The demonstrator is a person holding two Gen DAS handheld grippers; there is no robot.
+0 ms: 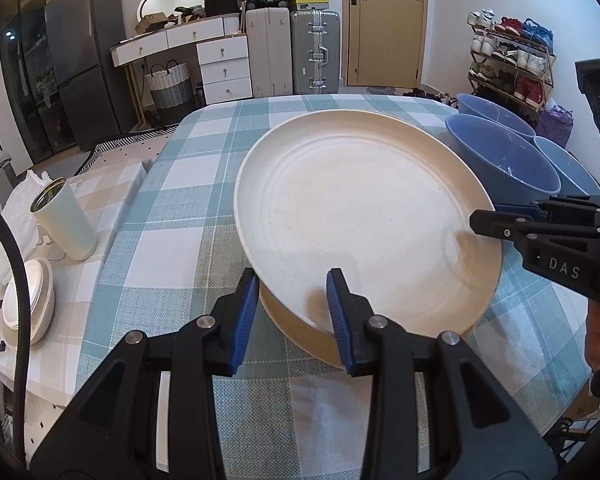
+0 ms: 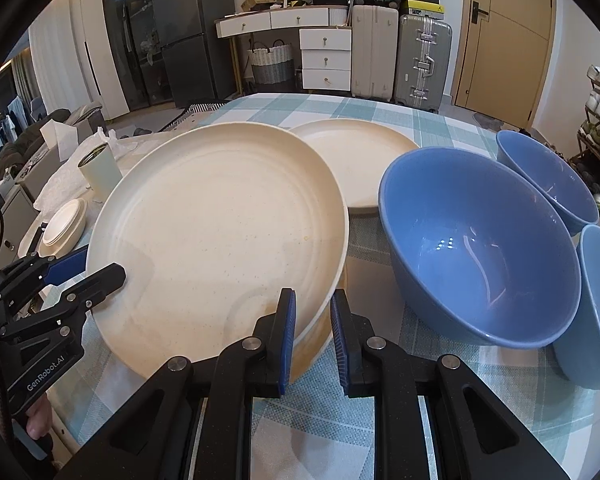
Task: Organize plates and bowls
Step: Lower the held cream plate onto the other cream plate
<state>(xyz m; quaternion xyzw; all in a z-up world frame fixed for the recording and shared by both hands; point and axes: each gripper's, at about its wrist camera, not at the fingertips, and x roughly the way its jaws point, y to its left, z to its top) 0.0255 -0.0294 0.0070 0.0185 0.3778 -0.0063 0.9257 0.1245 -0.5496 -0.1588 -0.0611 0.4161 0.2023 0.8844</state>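
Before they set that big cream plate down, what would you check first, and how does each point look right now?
1. Left gripper holds the cream plate's rim: ok.
2. Right gripper holds the opposite rim: ok.
3. Plate level: not ok, tilted.
4. Lower plate sits beneath to receive it: ok.
5. Nearest blue bowl clear of the plate: ok.
6. Upper plate already touching the lower one: cannot tell.

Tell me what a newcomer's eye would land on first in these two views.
The big cream plate, tilted above a second cream plate on the checked tablecloth, gripped at opposite rims by the left claw and right claw. Right beside it, three blue bowls cluster together.
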